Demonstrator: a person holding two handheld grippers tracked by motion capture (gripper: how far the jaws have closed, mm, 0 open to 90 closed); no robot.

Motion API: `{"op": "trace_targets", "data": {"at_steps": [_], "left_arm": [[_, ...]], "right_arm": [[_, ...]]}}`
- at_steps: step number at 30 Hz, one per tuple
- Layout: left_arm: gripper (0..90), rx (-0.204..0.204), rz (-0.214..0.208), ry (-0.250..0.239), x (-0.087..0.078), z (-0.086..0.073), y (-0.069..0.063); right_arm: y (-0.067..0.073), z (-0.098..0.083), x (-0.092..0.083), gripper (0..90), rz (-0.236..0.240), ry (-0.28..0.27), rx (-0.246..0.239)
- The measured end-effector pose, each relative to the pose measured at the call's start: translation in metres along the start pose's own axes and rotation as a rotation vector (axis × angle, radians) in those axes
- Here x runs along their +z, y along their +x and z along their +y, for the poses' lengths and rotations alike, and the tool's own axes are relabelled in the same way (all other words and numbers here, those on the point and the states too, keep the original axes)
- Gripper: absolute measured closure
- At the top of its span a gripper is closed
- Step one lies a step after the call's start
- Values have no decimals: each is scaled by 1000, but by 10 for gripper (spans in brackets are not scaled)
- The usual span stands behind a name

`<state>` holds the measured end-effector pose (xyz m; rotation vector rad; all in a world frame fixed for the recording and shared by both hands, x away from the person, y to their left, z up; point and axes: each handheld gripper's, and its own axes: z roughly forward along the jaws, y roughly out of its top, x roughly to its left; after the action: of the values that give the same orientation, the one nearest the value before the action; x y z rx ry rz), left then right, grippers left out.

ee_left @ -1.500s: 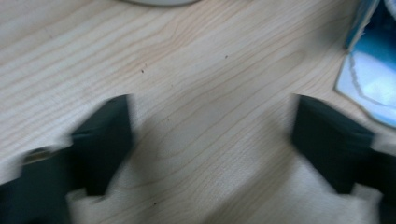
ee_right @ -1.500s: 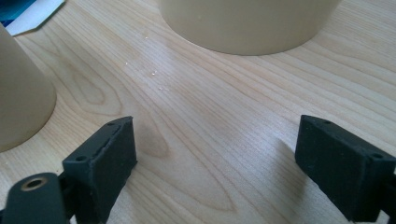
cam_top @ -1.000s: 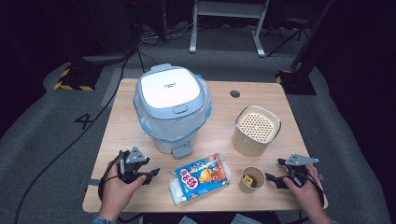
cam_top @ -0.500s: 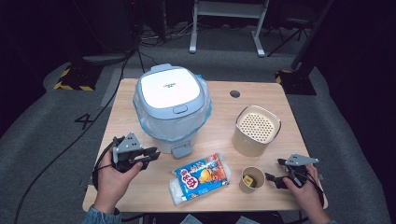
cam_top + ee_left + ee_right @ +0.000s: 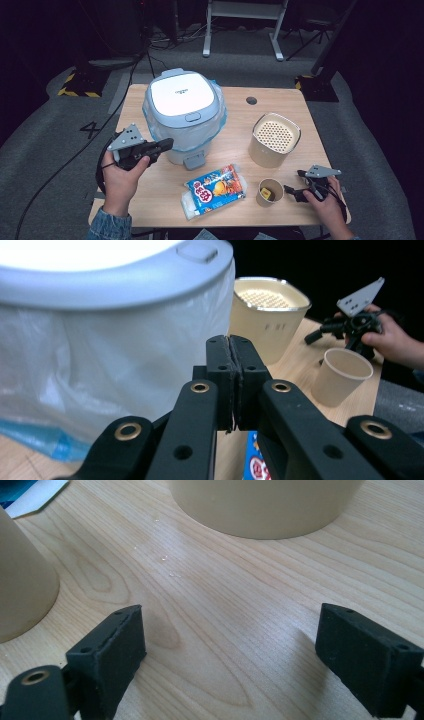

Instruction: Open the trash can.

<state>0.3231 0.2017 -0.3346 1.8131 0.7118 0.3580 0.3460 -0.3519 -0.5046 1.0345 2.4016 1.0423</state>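
Jaws pressed together and empty on the left gripper (image 5: pixel 161 146), just beside the bagged rice cooker (image 5: pixel 183 107); right gripper (image 5: pixel 230 652) spread wide, holding nothing, low over the table (image 5: pixel 280 102) near the paper cup (image 5: pixel 270 192). That cup looks light and crushable; grip its wall gently. Little room before the table's near edge.

The round rice cooker (image 5: pixel 184 112) has a white lid and pale blue-grey body, wrapped in clear plastic tinged blue. The beige plastic container (image 5: pixel 275 140) has a dotted lid. The flat snack packet (image 5: pixel 215 190) is blue, red and orange. The wooden table (image 5: pixel 280 102) is light with brown grain.
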Motion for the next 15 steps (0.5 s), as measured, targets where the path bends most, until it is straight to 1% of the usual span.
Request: {"op": "trace_targets", "data": {"at_steps": [3, 7, 9, 12, 15], "left_arm": [[890, 6, 5, -15, 1, 6, 1], [894, -6, -3, -46, 2, 12, 3], [895, -6, 0, -50, 3, 17, 4], [897, 4, 4, -53, 7, 23, 6], [899, 8, 1, -52, 12, 30, 7]], "right_arm": [[0, 0, 0, 129, 0, 0, 0], [0, 0, 0, 129, 0, 0, 1], [0, 0, 0, 129, -1, 1, 1], [0, 0, 0, 129, -1, 1, 1], [0, 0, 0, 129, -3, 1, 1]]}}
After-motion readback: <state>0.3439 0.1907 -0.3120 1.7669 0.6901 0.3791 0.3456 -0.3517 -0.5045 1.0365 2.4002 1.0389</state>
